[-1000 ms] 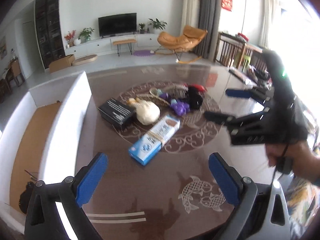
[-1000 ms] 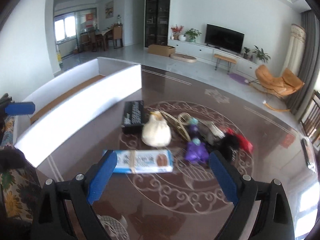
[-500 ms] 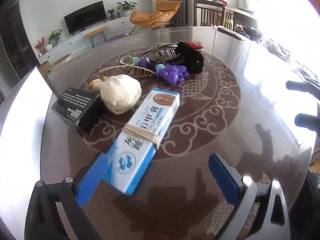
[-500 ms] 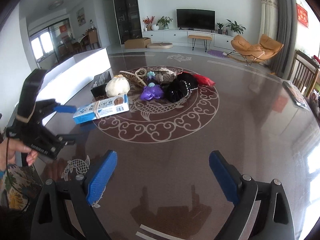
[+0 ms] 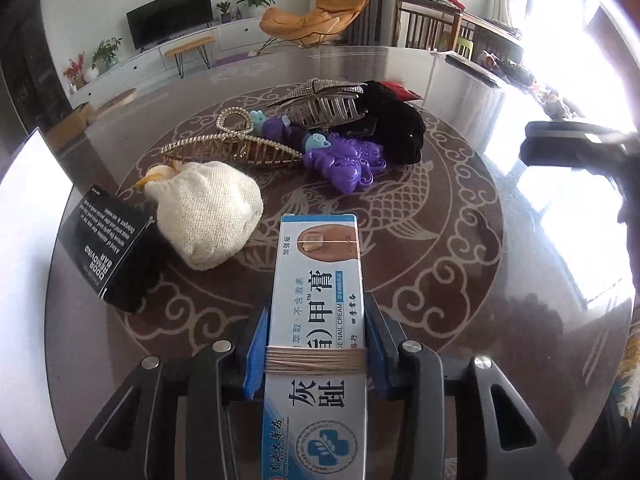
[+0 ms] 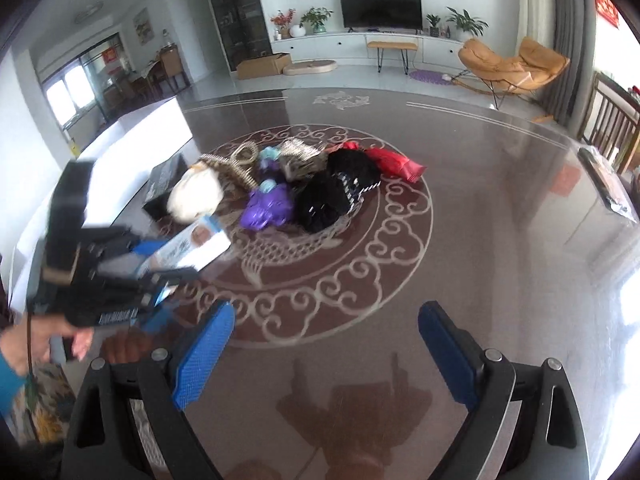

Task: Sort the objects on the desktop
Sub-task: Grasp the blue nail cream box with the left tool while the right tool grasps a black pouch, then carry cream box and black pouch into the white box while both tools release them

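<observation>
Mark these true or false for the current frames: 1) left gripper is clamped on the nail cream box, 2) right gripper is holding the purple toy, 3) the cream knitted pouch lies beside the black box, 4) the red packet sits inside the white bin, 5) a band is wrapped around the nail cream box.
1) True. The left gripper has just been closing and its pads now press both sides of the nail cream box.
2) False. The right gripper is open with nothing between its fingers; the purple toy lies on the table.
3) True. The cream knitted pouch rests right next to the black box.
4) False. The red packet lies on the table beside the black fuzzy item.
5) True. A tan band circles the box.
</observation>
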`<control>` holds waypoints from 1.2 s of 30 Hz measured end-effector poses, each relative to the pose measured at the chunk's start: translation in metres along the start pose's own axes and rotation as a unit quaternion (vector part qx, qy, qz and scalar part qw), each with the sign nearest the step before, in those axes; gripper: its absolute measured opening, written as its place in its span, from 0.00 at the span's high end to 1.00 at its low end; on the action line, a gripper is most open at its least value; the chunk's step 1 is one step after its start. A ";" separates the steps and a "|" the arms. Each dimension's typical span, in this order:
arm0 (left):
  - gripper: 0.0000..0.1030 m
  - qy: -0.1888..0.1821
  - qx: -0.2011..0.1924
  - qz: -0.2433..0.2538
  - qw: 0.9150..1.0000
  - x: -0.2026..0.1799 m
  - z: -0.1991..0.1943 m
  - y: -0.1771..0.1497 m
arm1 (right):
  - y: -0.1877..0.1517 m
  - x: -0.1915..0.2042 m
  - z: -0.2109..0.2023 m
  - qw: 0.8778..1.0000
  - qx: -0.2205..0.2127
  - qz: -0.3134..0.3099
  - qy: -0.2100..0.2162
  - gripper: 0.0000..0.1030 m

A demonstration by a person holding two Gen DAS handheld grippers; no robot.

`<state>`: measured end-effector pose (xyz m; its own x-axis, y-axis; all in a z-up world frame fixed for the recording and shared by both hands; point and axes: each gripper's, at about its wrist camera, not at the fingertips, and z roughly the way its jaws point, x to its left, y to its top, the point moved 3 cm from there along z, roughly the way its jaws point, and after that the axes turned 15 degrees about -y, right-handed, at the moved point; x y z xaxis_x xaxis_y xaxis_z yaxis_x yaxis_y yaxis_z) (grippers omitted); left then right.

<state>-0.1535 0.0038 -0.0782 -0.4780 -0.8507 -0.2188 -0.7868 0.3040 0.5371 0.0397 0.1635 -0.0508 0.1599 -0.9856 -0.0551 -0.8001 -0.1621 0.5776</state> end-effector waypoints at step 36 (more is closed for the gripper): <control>0.59 0.095 -0.150 -0.274 0.945 0.237 -0.329 -0.139 | 0.113 0.334 -0.117 0.957 -0.077 -0.175 0.218 0.61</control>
<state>-0.0287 -0.3808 0.0628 0.0706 -0.9153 -0.3965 -0.7356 -0.3162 0.5991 0.0703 -0.1783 0.0918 0.6554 -0.7529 0.0595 -0.5643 -0.4358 0.7011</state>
